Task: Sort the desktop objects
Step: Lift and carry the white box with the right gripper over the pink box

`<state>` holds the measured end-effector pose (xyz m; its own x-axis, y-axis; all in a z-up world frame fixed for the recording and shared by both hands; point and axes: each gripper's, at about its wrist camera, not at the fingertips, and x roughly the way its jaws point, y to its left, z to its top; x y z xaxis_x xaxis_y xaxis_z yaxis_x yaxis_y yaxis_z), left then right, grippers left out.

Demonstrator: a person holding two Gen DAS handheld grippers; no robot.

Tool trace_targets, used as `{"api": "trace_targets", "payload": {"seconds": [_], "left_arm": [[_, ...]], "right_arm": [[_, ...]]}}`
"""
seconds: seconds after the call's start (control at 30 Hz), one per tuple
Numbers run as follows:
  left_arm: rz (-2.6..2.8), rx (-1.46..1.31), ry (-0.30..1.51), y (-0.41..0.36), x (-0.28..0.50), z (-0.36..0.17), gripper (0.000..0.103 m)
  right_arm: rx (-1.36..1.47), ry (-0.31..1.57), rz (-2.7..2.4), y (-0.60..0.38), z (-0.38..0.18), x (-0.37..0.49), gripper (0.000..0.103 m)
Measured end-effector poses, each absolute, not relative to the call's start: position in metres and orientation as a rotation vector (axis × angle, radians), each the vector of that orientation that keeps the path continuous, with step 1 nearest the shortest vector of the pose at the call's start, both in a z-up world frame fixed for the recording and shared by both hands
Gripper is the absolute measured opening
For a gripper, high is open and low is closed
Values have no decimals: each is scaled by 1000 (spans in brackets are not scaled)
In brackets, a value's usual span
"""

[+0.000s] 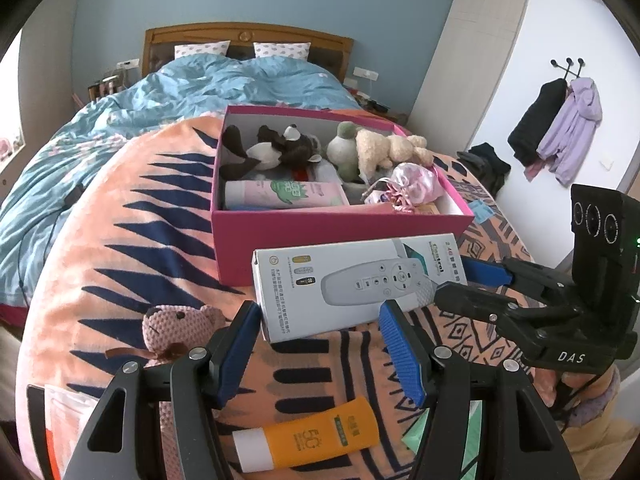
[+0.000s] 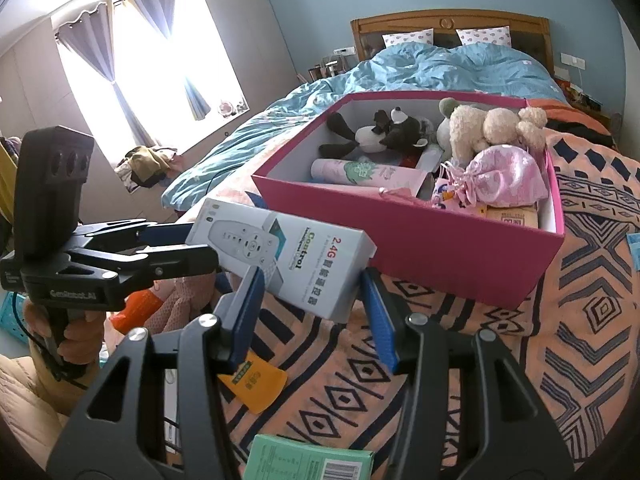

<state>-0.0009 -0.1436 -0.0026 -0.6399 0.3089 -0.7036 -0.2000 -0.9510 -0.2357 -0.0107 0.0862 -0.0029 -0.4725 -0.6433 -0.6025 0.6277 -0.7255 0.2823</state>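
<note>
Left wrist view shows the remote-control box (image 1: pixel 352 288) lifted off the patterned blanket (image 1: pixel 160 240), just in front of the pink box (image 1: pixel 340 236). It looks a light, stiff carton with smooth, slippery faces that would dent if squeezed hard, so holding it near both ends seems soundest. The left gripper (image 1: pixel 316 344) clamps its pads across the box's near left part; the right gripper (image 1: pixel 448 280) pinches the right end. Right wrist view confirms it: the right gripper's (image 2: pixel 312 312) jaws are closed on the carton's end.
</note>
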Motion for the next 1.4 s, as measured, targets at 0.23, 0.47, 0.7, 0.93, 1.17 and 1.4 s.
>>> {"api": "trace_targets", "payload": {"seconds": [0.23, 0.47, 0.7, 0.93, 1.17, 1.4], "left_arm": [[2623, -1139, -178, -141, -4, 3, 63], [2637, -1122, -166, -140, -8, 9, 63], [2642, -1113, -161, -140, -14, 13, 63], [2664, -1091, -152, -141, -20, 21, 63], [2674, -1095, -150, -144, -32, 25, 63], [2679, -1087, -143, -144, -47, 31, 63]], "right_arm": [[890, -18, -2212, 86, 3, -12, 53], [878, -10, -2222, 87, 7, -15, 53], [860, 6, -2230, 86, 13, -18, 53], [833, 24, -2240, 82, 21, -25, 53], [825, 50, -2244, 77, 26, -33, 53], [820, 53, -2251, 76, 31, -45, 53]]}}
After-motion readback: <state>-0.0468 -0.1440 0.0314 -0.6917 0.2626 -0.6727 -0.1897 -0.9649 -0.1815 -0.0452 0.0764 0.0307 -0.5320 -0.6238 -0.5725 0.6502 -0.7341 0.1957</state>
